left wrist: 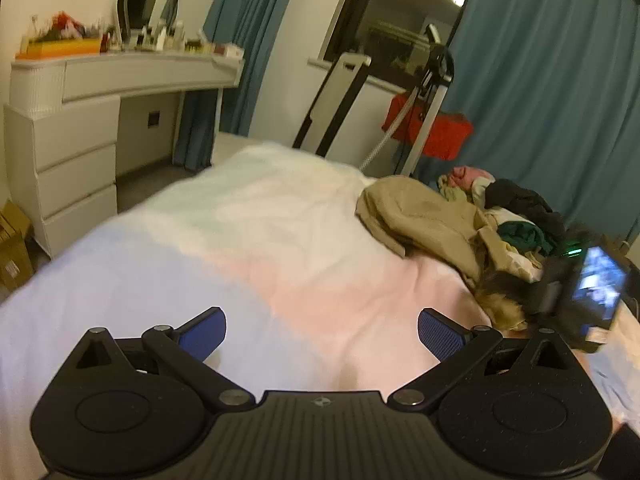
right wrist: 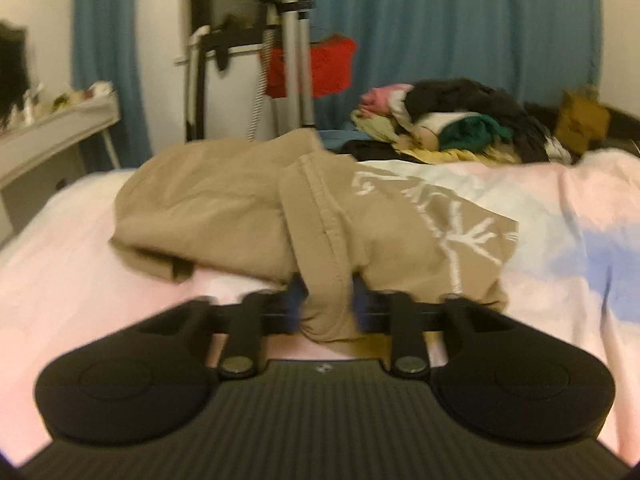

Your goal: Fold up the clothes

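Your right gripper (right wrist: pixel 326 300) pinches a fold of the tan garment (right wrist: pixel 224 204).
Most of that garment lies crumpled on the pink bedspread (right wrist: pixel 560 200), before the clothes pile (right wrist: pixel 448 120); your left gripper (left wrist: pixel 322 332) hovers with jaws spread, empty.

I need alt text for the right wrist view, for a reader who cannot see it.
The right gripper is shut on a fold of a tan garment with white print, which lies crumpled on a pink and blue bed. Behind it sits a pile of mixed clothes, before blue curtains. The picture is slightly blurred.
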Demonstrator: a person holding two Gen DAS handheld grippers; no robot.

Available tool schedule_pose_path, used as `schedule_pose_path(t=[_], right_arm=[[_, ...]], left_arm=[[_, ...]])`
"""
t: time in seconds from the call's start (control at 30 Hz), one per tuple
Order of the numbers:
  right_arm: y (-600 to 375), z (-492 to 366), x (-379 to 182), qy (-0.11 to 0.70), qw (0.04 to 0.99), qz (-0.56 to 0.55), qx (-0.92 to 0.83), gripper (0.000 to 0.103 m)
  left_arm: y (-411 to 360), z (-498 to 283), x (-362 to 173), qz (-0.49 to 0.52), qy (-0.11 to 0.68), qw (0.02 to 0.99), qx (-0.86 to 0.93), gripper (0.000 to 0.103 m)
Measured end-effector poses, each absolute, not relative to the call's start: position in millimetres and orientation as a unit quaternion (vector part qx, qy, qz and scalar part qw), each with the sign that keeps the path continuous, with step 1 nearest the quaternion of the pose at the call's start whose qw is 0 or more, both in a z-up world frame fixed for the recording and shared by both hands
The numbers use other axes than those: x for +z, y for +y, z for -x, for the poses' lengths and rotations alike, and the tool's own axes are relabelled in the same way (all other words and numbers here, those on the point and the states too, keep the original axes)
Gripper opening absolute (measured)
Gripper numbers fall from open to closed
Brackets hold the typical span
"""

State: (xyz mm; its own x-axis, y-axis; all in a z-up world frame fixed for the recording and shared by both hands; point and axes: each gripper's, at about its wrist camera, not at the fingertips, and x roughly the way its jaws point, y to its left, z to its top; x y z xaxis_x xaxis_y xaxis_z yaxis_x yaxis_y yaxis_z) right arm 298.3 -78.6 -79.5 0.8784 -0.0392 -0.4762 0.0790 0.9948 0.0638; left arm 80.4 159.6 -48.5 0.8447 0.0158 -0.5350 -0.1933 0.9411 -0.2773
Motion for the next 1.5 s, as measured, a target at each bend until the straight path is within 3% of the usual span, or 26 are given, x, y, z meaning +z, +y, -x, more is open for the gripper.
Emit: schedule_pose_path(t=[0.27, 0.67, 0.93, 1.3, 1.5], right_arm=[[-146, -203, -8, 0.174, 0.981, -0.081, -0.022, 0.013], [-199, -21, 74, 0.091, 0.988, -0.096, 0.079, 0.013], [-223, 20, 53, 0.079, 0.981, -0.138, 0.113, 0.013], [-264, 8, 8, 0.114, 0.971, -0.189, 0.092, 0.013], [-264, -5, -11, 0.131, 0.973, -0.174, 0.082, 0.014]], left_arm=[[144, -72, -43, 0.135, 0.259, 0.956, 0.024, 0.103], [50, -21, -26, 0.021, 0.232, 0.968, -0.099, 0.102], [-24, 9, -39, -0.043, 0.182, 0.971, -0.146, 0.102], [-93, -61, -57, -0.111, 0.107, 0.982, -0.104, 0.103], [-85, -106, -74, -0.11, 0.124, 0.986, 0.002, 0.103]])
